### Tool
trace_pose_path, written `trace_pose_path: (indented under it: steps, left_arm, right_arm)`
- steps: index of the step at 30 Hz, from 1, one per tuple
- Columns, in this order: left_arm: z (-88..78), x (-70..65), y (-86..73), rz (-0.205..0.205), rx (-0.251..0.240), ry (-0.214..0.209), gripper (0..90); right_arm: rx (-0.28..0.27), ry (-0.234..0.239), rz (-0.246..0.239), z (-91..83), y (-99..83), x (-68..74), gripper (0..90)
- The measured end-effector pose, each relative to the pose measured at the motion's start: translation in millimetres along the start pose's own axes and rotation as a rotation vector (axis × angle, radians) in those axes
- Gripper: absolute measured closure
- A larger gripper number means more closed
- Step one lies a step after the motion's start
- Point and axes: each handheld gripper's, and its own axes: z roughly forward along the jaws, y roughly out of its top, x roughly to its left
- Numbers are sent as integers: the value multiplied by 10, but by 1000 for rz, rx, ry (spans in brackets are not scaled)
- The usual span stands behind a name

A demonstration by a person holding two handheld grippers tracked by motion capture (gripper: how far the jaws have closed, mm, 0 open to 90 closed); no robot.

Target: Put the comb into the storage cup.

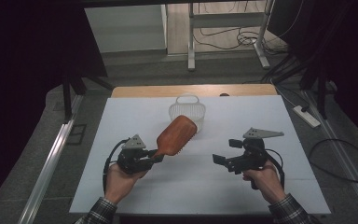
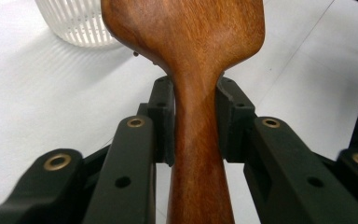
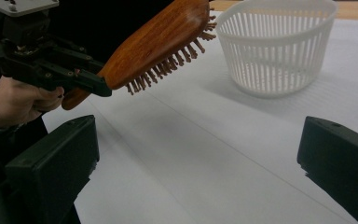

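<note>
High view shows us our left gripper point(image 1: 154, 154) clamped on the brush point(image 1: 175, 136) at its handle neck, held off the table point(image 1: 135, 116) with the head over the near rim of the basket point(image 1: 187, 111). Our right gripper point(image 1: 225, 160) hangs open and empty. We judge the wooden brush stiff, light and smooth, best gripped at that narrow neck; its long axis rises away towards the basket, bristles down.

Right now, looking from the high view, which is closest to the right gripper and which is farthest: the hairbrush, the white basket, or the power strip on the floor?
1. Hairbrush: held in the left gripper, across the white table to the left of the right gripper.
2. White basket: farther back, near the table's far edge.
3. Power strip: off the table, on the floor at the right.
</note>
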Motion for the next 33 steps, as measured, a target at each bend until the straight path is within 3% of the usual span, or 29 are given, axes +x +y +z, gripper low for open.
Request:
trace_pose_path:
  steps: [13, 21, 25, 33]
  left_arm:
    - [-19, -38, 17, -15, -69, -42, 708]
    - [-28, -68, 34, -8, -84, -62, 708]
    - [-27, -82, 41, -8, -93, -66, 708]
    - [-25, -112, 55, -5, -107, -71, 708]
  right_arm:
    - [47, 54, 25, 346, 144, 72, 0]
    - [74, 72, 35, 498, 264, 134, 0]
    - [83, 115, 66, 568, 328, 153, 0]
    - [54, 117, 89, 714, 407, 155, 0]
